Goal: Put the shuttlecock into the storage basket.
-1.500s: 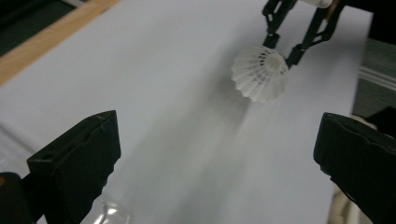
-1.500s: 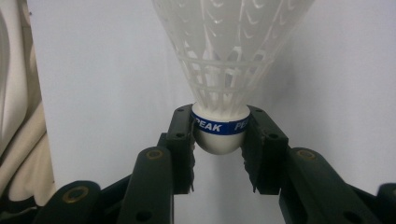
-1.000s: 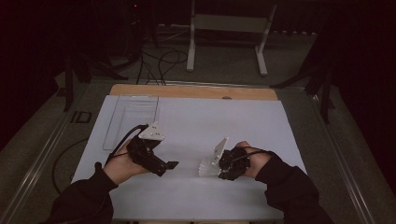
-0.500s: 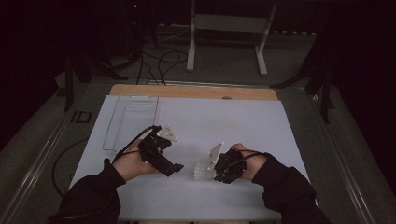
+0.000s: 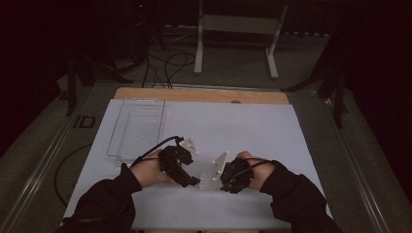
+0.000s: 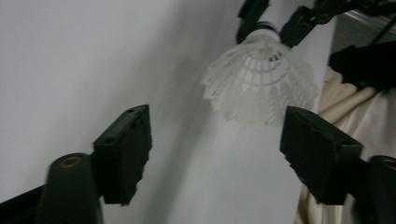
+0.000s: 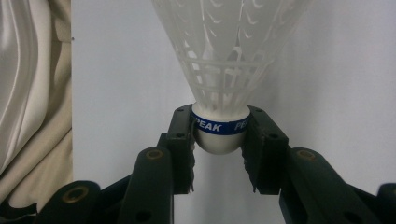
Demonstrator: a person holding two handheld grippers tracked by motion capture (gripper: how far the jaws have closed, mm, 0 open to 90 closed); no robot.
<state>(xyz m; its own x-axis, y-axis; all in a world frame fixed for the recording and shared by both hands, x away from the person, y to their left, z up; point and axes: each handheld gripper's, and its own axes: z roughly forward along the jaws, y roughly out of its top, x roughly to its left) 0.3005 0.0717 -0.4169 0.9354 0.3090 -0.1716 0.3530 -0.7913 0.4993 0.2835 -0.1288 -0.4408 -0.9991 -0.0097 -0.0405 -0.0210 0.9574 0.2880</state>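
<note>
Our right gripper (image 7: 219, 140) pinches the shuttlecock (image 7: 223, 70) by its white cork, low over the white table (image 5: 272, 131). Our left gripper (image 6: 217, 149) faces its plastic skirt – jaws spread, just been closing, nothing pressed between them – the skirt just ahead.

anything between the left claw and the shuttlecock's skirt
Nothing visible does. The left claw has just been closing, its jaws apart with bare white table between them, short of the shuttlecock, whose cork the right claw grips.
</note>
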